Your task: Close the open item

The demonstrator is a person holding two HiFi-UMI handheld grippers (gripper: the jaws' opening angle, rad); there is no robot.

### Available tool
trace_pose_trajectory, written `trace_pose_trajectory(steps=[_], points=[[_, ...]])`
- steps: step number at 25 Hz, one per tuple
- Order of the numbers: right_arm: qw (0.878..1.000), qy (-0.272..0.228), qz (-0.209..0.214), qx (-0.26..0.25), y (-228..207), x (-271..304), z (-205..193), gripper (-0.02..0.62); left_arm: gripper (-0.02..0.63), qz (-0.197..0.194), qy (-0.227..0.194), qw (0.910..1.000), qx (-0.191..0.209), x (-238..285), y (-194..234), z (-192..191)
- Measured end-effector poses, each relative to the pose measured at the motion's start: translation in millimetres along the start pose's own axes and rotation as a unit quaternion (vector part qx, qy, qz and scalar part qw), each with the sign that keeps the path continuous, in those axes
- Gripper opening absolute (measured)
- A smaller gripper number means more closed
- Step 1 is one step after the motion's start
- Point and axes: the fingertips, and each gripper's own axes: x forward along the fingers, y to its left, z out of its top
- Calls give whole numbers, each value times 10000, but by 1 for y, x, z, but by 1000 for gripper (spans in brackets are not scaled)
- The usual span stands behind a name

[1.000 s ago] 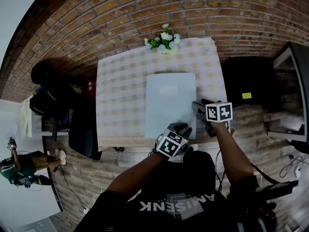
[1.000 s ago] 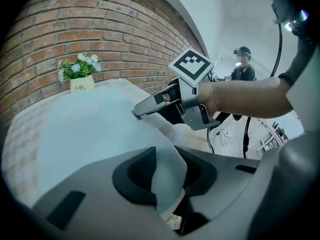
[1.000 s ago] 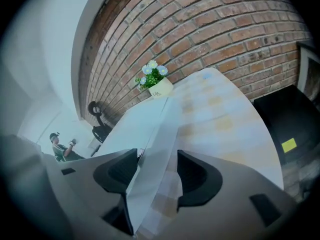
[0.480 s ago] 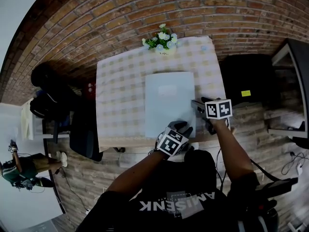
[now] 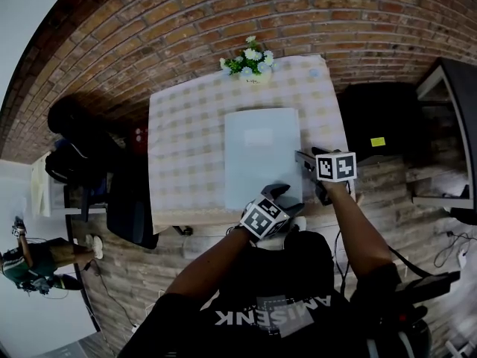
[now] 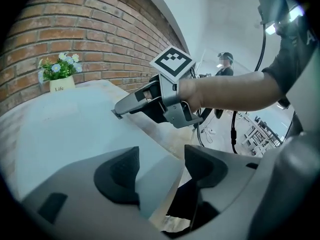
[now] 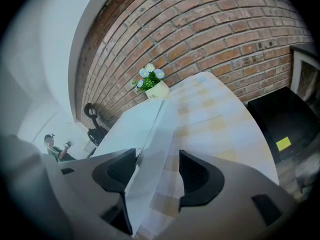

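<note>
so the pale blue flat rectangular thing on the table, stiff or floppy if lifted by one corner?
Probably fairly stiff: the pale blue flat rectangular item lies flat with straight edges. A push may slide it or bunch the checked tablecloth. Wide and thin, it would likely tilt or swing from a corner grip.

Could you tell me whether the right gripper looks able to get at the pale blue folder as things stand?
Probably yes: the jaws of the right gripper have just been opening and stand apart around the edge of the pale blue folder, with nothing in the way.
</note>
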Motion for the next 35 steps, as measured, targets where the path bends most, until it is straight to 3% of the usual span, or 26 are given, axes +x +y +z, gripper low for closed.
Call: trace_pose_trajectory(steps=[4,9,12,14,23,32,35], points=[[9998,-92,-158,-65,0,-6,-3,280,285,-183,-66,9992,-337,-2,5,2],[9991,-1,-376,-185,1,-21,-8,279,285,-283,24,9995,-126,-5,1,-3],[9993,-188,-312,-99,12,-33,1,279,285,-517,150,9985,-117,-12,-5,-7],[9991,-333,-268,-80,21,-42,10,279,285,-450,64,9989,95,-19,-3,-4],[9927,-1159,-46,-338,82,-87,55,279,285,73,-1132,9934,152,-95,24,47],[9816,-1809,-161,-590,137,-131,85,268,276,528,-2259,9725,211,-199,56,99],[9758,-2044,-232,-736,157,-149,99,191,228,686,-2619,9624,208,-235,62,113]])
